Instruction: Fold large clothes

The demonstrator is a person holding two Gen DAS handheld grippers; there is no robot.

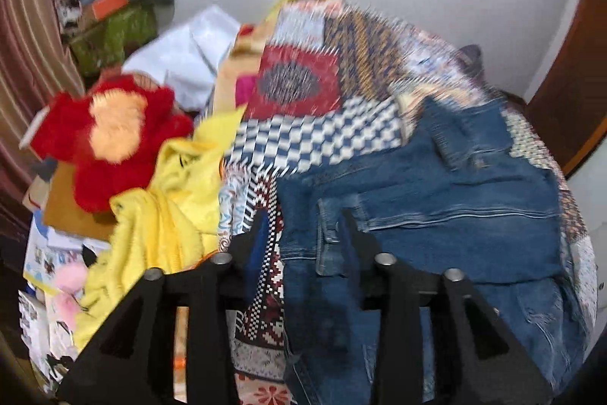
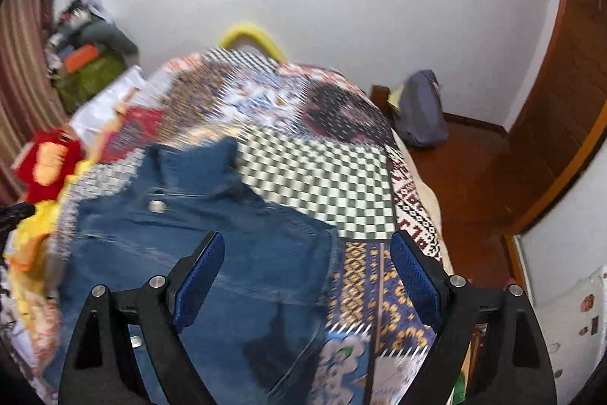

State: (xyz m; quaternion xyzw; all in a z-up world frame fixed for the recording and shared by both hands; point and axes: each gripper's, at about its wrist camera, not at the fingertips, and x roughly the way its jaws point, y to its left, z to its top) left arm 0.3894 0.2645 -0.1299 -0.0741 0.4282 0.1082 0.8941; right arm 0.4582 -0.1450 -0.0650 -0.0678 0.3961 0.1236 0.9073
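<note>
Both grippers hang over the denim jacket (image 2: 212, 245) spread on the quilt (image 2: 315, 177) for folding: left gripper (image 1: 303, 234) parted across its edge, gripping nothing, right gripper (image 2: 307, 276) wide and empty.
</note>
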